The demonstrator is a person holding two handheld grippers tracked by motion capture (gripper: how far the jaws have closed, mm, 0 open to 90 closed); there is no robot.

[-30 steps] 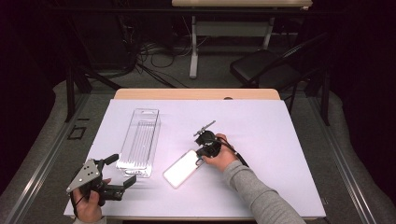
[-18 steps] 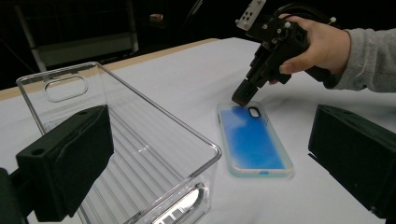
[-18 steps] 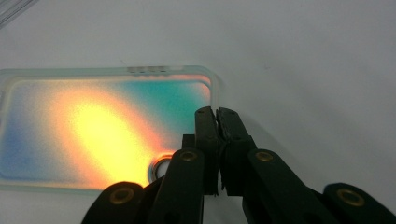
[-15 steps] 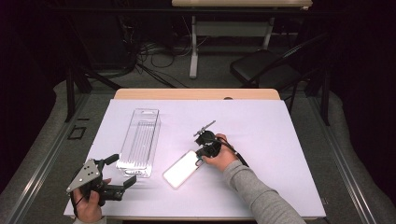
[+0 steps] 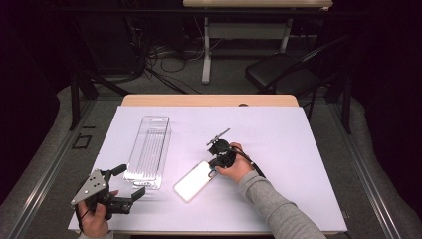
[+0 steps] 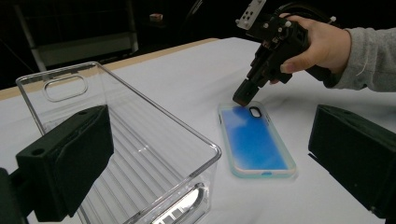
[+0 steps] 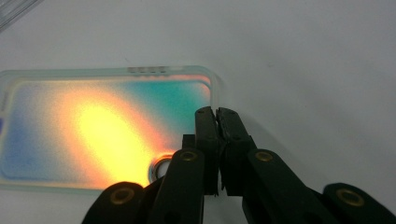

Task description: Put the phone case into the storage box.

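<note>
A phone case (image 5: pixel 194 181) with a clear rim lies flat on the white table cover, its inside glowing blue (image 6: pixel 254 140) in the left gripper view and orange and teal (image 7: pixel 93 126) in the right gripper view. My right gripper (image 5: pixel 213 169) (image 6: pixel 243 99) points down at the case's end by the camera hole, its jaws (image 7: pixel 217 114) pressed together over the end rim. A clear plastic box (image 5: pixel 149 149) (image 6: pixel 116 130) lies to the left of the case. My left gripper (image 5: pixel 130 180) (image 6: pixel 210 158) stands open near the box's near end, with nothing between its jaws.
The white sheet (image 5: pixel 298 149) covers the table up to a wooden strip (image 5: pixel 209 100) at the far edge. Beyond the table stand a dark chair (image 5: pixel 283 74), a desk leg (image 5: pixel 205 55) and floor cables (image 5: pixel 159 55).
</note>
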